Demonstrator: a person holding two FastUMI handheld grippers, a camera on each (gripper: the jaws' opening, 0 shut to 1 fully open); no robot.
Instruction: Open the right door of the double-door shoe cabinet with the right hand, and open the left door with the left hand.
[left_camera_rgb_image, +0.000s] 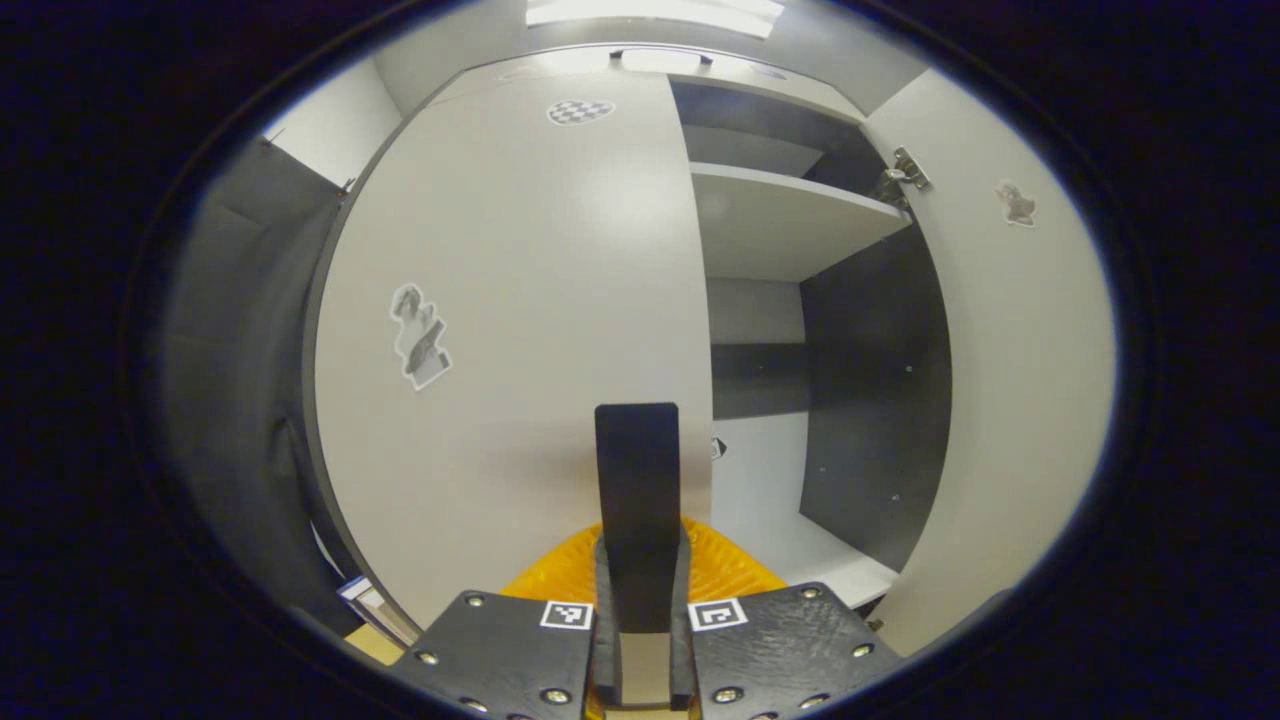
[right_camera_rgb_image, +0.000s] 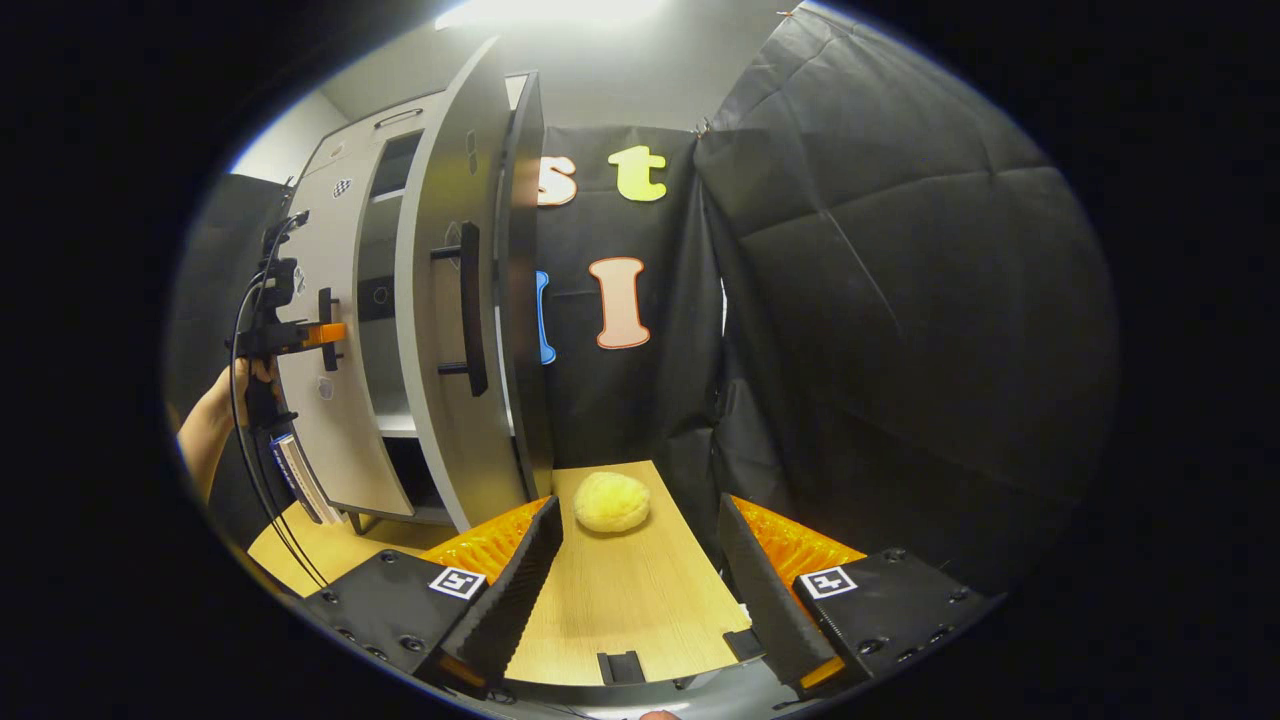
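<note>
the left gripper view is facing the shoe cabinet (left_camera_rgb_image: 520, 300) close up; the right gripper view is looking from farther right, sharing that cabinet (right_camera_rgb_image: 345, 330).

yellow sponge (right_camera_rgb_image: 611, 502) | on wooden table (right_camera_rgb_image: 640, 610) | books (right_camera_rgb_image: 300, 478) beside cabinet

In the left gripper view, the left door (left_camera_rgb_image: 520, 330) takes the left and centre of the frame, with its handle (left_camera_rgb_image: 637, 500) at lower centre. The cabinet's open interior sits right of it, a shelf (left_camera_rgb_image: 790, 215) at upper right. The right door (left_camera_rgb_image: 1010, 380) stands along the right edge. In the right gripper view, the shoe cabinet (right_camera_rgb_image: 400, 300) rises at left on the counter (right_camera_rgb_image: 620, 600), the right door's handle (right_camera_rgb_image: 468, 308) left of centre. A round sponge (right_camera_rgb_image: 611, 502) lies on the counter at lower centre, before the cloth wall. Books (right_camera_rgb_image: 300, 478) lean at lower left beside the cabinet.
</note>
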